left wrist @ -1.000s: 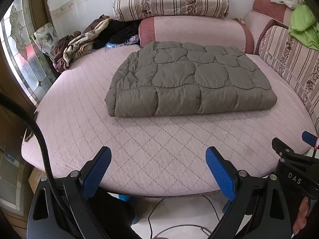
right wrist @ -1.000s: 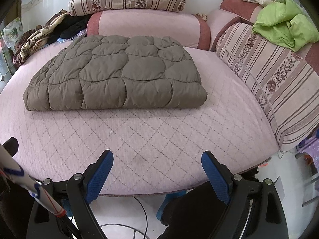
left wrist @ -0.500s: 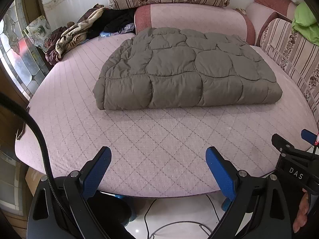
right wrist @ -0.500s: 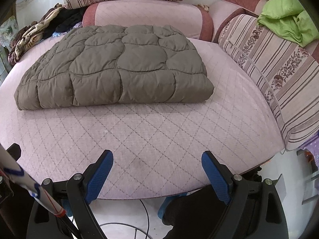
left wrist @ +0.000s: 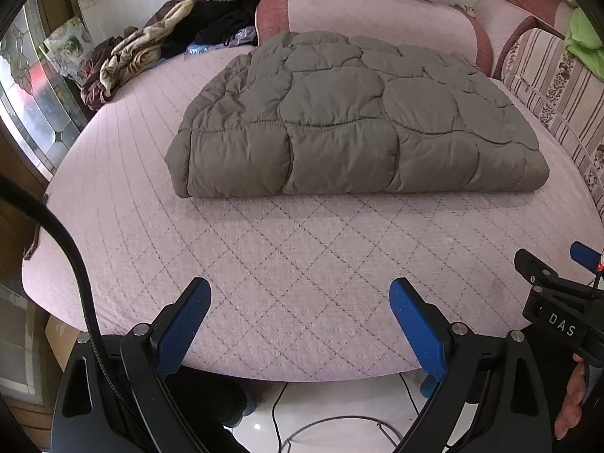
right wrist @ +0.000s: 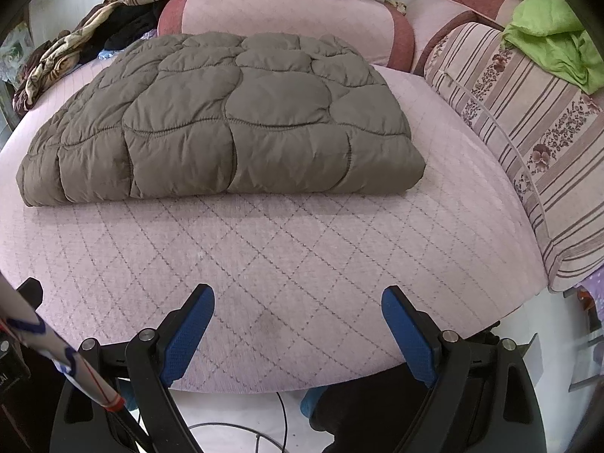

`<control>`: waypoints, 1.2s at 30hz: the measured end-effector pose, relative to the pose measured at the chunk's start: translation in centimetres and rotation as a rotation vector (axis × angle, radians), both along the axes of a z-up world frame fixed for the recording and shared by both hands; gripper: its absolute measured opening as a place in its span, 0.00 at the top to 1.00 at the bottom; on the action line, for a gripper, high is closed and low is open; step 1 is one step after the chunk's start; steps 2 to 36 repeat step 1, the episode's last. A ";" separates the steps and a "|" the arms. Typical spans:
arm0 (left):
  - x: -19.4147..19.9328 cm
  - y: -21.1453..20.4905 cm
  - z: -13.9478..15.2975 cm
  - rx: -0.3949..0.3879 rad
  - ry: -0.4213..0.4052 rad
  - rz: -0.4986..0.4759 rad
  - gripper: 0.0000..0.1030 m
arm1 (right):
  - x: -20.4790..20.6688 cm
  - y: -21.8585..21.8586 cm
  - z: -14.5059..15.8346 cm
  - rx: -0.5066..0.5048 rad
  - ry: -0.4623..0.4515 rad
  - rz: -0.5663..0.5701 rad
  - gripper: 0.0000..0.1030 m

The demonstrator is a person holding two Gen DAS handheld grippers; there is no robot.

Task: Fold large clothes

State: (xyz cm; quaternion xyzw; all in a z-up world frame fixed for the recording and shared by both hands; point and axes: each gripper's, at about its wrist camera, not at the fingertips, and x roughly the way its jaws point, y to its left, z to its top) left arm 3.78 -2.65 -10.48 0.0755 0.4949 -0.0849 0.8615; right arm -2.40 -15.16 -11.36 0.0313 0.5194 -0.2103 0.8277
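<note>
A grey-brown quilted padded garment [left wrist: 347, 120] lies folded in a thick rectangle on the pink quilted round bed [left wrist: 302, 271]; it also shows in the right wrist view [right wrist: 226, 120]. My left gripper [left wrist: 300, 294] is open and empty above the bed's front edge, well short of the garment. My right gripper [right wrist: 298, 302] is open and empty above the front edge too, also apart from the garment. The right gripper's body shows at the right edge of the left wrist view [left wrist: 558, 302].
Striped cushions [right wrist: 528, 132] line the right side, with a green cloth [right wrist: 555, 37] on top. A pile of clothes [left wrist: 151, 49] lies at the back left by a stained-glass window [left wrist: 34, 87]. A pink bolster [left wrist: 362, 11] and striped pillow stand behind. Cables lie on the floor [left wrist: 321, 422].
Both grippers have moved forward over the bed's front edge, so the folded garment looms larger and closer. Both stay open and empty. The garment has not moved.
</note>
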 end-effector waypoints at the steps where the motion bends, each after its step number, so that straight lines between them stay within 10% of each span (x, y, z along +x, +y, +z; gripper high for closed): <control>1: 0.1 0.0 -0.1 -0.001 0.004 0.003 0.08 | 0.1 0.0 -0.1 0.001 0.003 -0.001 0.10; 36: 0.1 0.0 -0.1 -0.001 0.004 0.003 0.08 | 0.1 0.0 -0.1 0.001 0.003 -0.001 0.10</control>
